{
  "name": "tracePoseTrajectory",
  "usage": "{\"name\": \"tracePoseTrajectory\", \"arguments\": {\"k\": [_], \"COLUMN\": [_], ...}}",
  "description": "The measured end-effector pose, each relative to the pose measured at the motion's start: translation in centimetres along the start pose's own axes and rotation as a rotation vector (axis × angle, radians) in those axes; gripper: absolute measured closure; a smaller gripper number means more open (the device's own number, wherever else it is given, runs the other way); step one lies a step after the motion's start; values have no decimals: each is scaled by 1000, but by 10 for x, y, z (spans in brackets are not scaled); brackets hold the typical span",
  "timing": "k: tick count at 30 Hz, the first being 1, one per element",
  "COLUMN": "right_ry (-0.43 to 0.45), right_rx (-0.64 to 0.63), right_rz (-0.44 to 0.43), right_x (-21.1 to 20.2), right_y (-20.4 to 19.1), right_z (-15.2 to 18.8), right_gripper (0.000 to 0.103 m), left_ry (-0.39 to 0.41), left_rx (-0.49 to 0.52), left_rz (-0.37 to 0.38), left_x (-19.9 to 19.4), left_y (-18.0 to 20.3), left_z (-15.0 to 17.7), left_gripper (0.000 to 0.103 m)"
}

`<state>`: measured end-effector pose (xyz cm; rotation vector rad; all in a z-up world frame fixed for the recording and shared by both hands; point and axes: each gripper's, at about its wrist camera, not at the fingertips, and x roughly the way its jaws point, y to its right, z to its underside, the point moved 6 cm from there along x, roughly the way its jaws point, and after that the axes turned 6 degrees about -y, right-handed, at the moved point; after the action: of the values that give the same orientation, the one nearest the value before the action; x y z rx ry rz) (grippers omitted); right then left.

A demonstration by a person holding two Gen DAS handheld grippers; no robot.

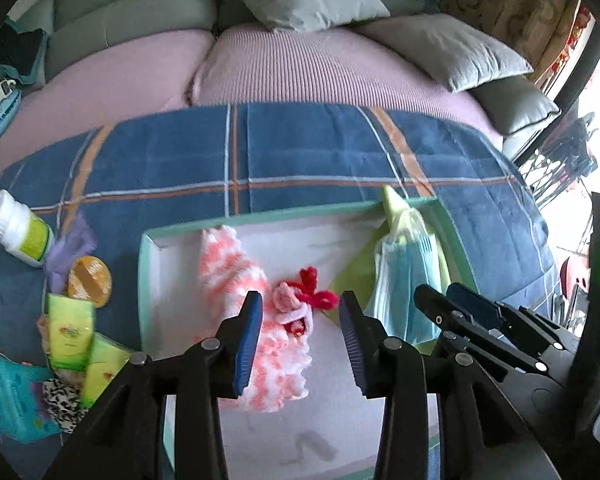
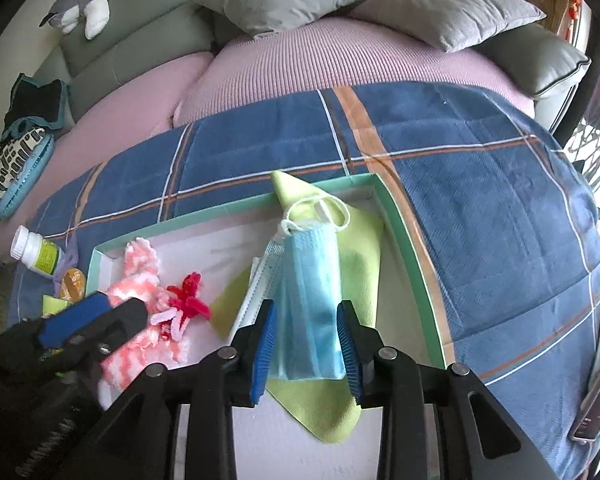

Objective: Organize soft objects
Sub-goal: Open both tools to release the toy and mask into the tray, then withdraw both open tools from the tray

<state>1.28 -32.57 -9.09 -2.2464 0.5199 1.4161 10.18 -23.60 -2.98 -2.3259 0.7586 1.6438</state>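
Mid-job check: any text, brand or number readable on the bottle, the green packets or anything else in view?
No text can be read.
White bottle: green label, print too blurred.
Green packets: a small logo, lettering too blurred.
Teal pack: markings too blurred.
Nothing else shows readable print.

- A shallow tray (image 1: 451, 220) with mint-green rim and white floor lay in the lower centre of both frames, on the blue plaid blanket.
- A fluffy pink-and-white knitted piece (image 1: 236, 276) lay stretched along the tray's left part, running from the far left corner toward the near edge.
- A small pink and red pipe-cleaner figure (image 1: 300, 300) rested on the knit's right edge, mid-frame.
- A lime-green cloth (image 2: 363, 268) lay flat in the tray's right part, one corner overhanging the far rim.
- A blue pleated face mask (image 2: 311, 304), folded lengthwise, lay on the cloth, white ear loops pointing to the far rim.
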Motion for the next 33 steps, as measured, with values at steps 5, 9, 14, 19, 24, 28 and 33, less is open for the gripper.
{"name": "tracePoseTrajectory", "arguments": {"k": [5,9,14,19,24,28,33], "right_ry": [17,14,-1,-7,-12,-16,-18], "right_rx": [-12,-24,-34,-61,-92,-97,-97], "right_rz": [-7,2,23,40,60,57,63], "right_x": [-6,-6,-2,1,4,5,7], "right_y": [-3,-6,-6,-14,-21,-22,-21], "right_z": [-2,-1,0,0,0,1,1], "right_gripper": [69,69,61,42,30,25,19], "left_ry": [34,30,2,4,7,19,32], "left_rx": [-20,-52,-109,-139,-170,-199,-240], "left_rz": [-32,-62,-90,-107,-142,-158,-157], "left_x": [-11,-8,1,4,7,6,7], "left_y": [-11,-25,-42,-52,-62,-70,-79], "left_z": [-5,-6,-4,-5,-4,-4,-5], "left_gripper": [58,51,48,43,24,20,19]}}
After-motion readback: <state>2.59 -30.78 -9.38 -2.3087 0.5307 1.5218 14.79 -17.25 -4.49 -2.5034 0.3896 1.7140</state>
